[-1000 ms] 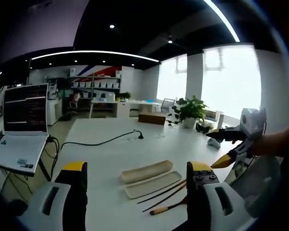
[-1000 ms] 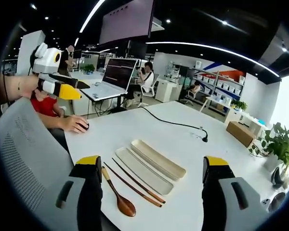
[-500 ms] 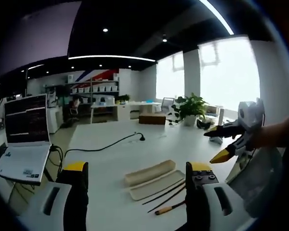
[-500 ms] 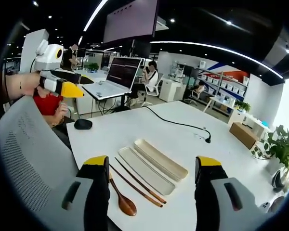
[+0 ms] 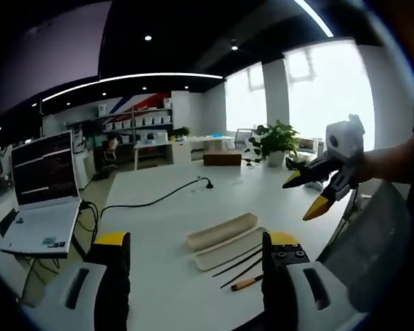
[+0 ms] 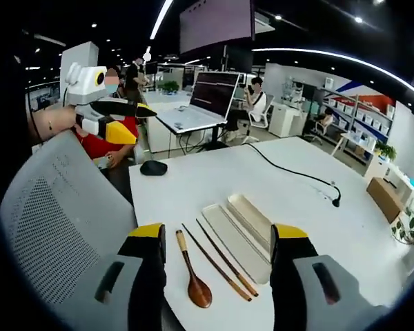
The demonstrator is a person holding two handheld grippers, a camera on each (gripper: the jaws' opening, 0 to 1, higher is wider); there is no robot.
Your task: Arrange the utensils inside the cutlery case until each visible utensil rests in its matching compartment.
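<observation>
While both pairs of jaws stand wide apart with nothing between them, neither tool has touched a utensil, so the step in hand looks like the first approach. In the right gripper view the right gripper [image 6: 216, 276] hangs over the near edge of the white table [image 6: 297, 207], with the wooden spoon [image 6: 193, 276] just ahead of its left jaw, bowl toward the camera. Beside the spoon lie the two dark chopsticks [image 6: 221, 262], close together and roughly parallel, and beyond them the pale cutlery case [image 6: 248, 219] with its flat lid [image 6: 228, 238] touching alongside. Everything sits out of the case, so no part of the sorting is done.

The left gripper [image 6: 114, 118] is up in the air, well apart from the table, above a grey mesh chair back [image 6: 55, 221]. In the left gripper view, the left gripper [image 5: 195, 276] also faces the case [image 5: 222, 231] from farther off, with the spoon handle [image 5: 246, 282] near its right jaw.

To do this well, I would lower the right tool onto the spoon handle, not the bowl, closing across its narrow width and lifting level. The chopsticks lie so close that a careless pinch could drag both. Whether the case has separate compartments I cannot tell from here. A black cable [image 6: 290, 172] and a mouse [image 6: 153, 167] lie farther off, out of the way.
</observation>
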